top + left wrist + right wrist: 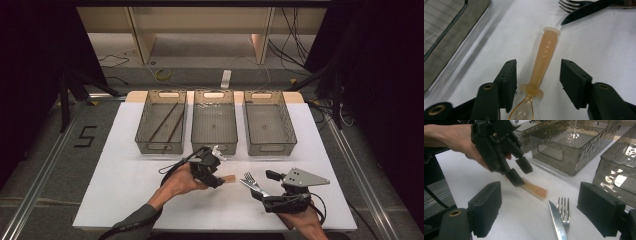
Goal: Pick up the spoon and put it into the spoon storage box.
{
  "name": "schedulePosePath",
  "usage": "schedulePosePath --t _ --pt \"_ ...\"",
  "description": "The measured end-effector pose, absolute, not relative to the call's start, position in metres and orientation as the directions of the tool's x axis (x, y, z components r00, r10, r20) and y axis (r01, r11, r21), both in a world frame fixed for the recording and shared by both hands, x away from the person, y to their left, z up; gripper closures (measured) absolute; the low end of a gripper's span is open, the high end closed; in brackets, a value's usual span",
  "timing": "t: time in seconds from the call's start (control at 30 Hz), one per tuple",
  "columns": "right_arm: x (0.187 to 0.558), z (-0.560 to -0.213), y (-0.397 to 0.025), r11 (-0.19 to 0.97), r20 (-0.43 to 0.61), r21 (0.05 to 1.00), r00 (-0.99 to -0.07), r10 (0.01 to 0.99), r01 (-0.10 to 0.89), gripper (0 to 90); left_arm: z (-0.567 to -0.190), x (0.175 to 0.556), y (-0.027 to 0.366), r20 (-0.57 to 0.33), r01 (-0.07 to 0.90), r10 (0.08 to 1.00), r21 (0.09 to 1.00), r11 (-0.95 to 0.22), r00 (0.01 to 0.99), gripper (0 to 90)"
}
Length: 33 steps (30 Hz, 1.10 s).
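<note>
Amber plastic spoon [543,60] lies flat on the white bench [125,190], just in front of the middle bin [214,122] w/ a knife [557,221] & fork [564,211] near its handle end. Left gripper [537,75] is down over it, fingers [507,80] open either side of the handle, not pinching yet; right gripper [539,207] hangs open over the knife & fork. Looks like the grab step: next, I'd say, close on the handle, lift, carry to a bin.

Two bits of text can be made out. "LUSN" is embossed in small pale letters along the amber spoon handle [543,60], seen mid-frame in the left gripper view. A black "5" [85,136] is marked on the grey floor [45,165] at the left of the high view.
</note>
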State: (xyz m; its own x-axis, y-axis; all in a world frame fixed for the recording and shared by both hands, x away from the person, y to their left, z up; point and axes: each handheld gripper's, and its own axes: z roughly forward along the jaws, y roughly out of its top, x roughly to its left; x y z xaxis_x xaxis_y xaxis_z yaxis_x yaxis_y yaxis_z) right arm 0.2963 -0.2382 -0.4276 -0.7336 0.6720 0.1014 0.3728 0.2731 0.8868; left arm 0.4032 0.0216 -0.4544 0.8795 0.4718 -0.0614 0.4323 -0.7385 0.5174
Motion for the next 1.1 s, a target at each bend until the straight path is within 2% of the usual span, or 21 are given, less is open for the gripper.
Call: schedulePosePath --t 0.23,0.87,1.1 --pt "0.296 -0.428 -0.238 0.274 0.102 0.886 -0.735 0.670 0.373 20.2 -0.464 0.406 0.019 -0.044 0.428 0.467 0.481 -0.765 0.883 55.0" --pt "0.296 -0.428 -0.237 0.273 0.103 0.886 -0.735 0.671 0.374 20.2 -0.468 0.399 0.010 0.002 0.357 0.403 0.458 -0.814 0.915 75.0" --pt "0.296 -0.428 -0.237 0.280 0.098 0.885 -0.736 0.670 0.373 20.2 -0.468 0.400 0.013 -0.021 0.378 0.419 0.474 -0.795 0.908 77.2"
